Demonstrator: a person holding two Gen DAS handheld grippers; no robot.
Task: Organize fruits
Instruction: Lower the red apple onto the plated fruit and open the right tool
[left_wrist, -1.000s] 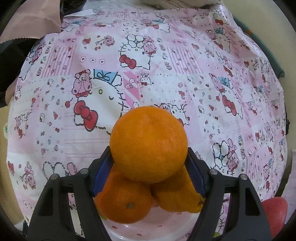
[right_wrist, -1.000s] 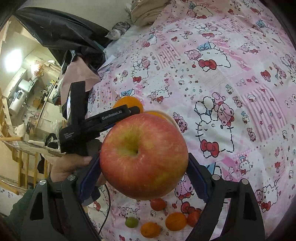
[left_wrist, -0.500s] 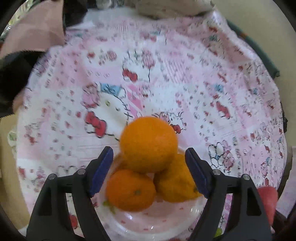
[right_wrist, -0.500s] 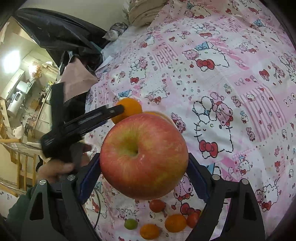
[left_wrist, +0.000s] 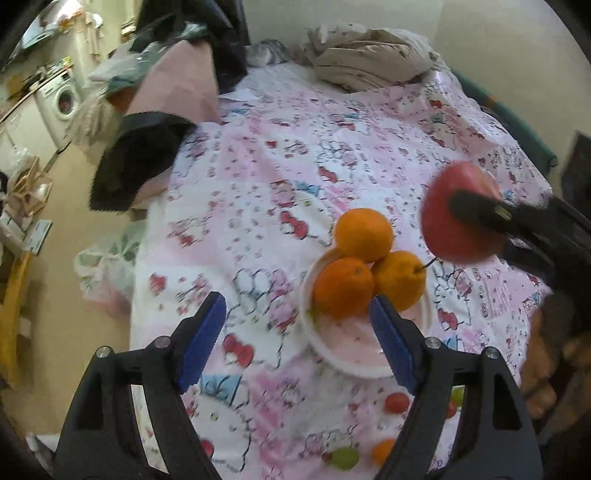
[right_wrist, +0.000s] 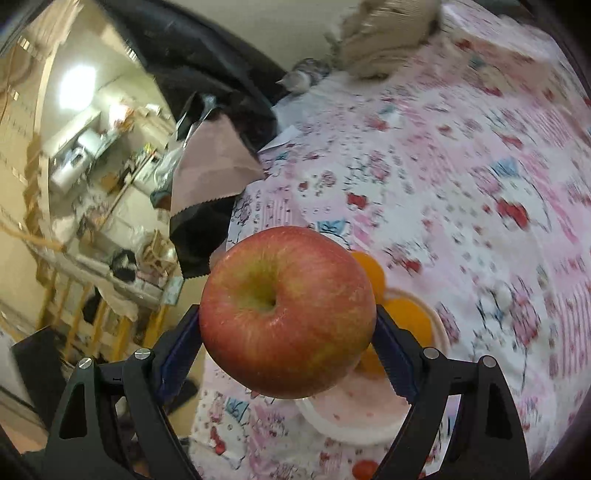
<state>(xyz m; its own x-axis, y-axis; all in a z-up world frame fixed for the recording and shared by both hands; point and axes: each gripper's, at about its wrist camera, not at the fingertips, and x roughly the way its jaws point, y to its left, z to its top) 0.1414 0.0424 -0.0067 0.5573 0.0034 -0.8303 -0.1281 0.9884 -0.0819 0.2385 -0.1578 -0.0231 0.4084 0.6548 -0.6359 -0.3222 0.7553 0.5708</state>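
Three oranges (left_wrist: 364, 262) are stacked in a white and pink bowl (left_wrist: 354, 352) on the Hello Kitty bed sheet. My left gripper (left_wrist: 295, 339) is open and empty, drawn back and to the left of the bowl. My right gripper (right_wrist: 288, 332) is shut on a red apple (right_wrist: 288, 312) and holds it in the air just above the bowl (right_wrist: 351, 417). The apple also shows at the right of the left wrist view (left_wrist: 461, 214), beside the top orange.
Small loose fruits lie on the sheet in front of the bowl: a red one (left_wrist: 397, 402), a green one (left_wrist: 343, 458), an orange one (left_wrist: 382, 450). Crumpled beige clothes (left_wrist: 373, 62) and a pink and black bag (left_wrist: 155, 122) lie at the bed's far side. The bed's left edge drops to the floor.
My left gripper opened, let go of the top orange onto the stack in the bowl, and pulled back left. My right gripper carried the apple in over the bowl.
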